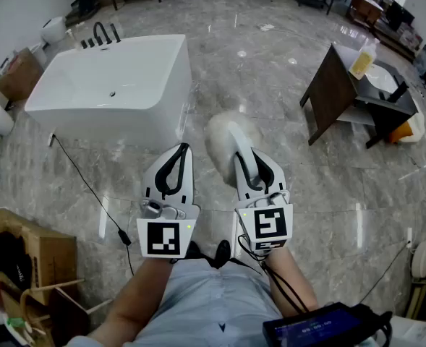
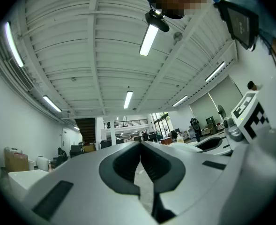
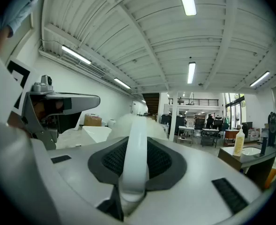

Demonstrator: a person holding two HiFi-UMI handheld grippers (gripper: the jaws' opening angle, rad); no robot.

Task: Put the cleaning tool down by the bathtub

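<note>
A white bathtub (image 1: 111, 85) stands on the marble floor at the upper left. My right gripper (image 1: 252, 159) is shut on the white handle of the cleaning tool (image 1: 227, 137), whose fluffy white head points forward, to the right of the tub's near corner and above the floor. In the right gripper view the handle (image 3: 137, 149) runs up between the dark pads of my right gripper (image 3: 137, 142) to the fluffy head (image 3: 126, 123). My left gripper (image 1: 181, 150) hovers beside it, shut and empty. In its own view, the left gripper (image 2: 140, 145) has its jaws meeting with nothing between them.
A black faucet (image 1: 100, 33) sits on the tub's far rim. A dark wooden washstand (image 1: 335, 89) with a bottle (image 1: 363, 56) stands at the right. Cardboard boxes (image 1: 24, 251) lie at the lower left, and a black cable (image 1: 90, 186) crosses the floor near the tub.
</note>
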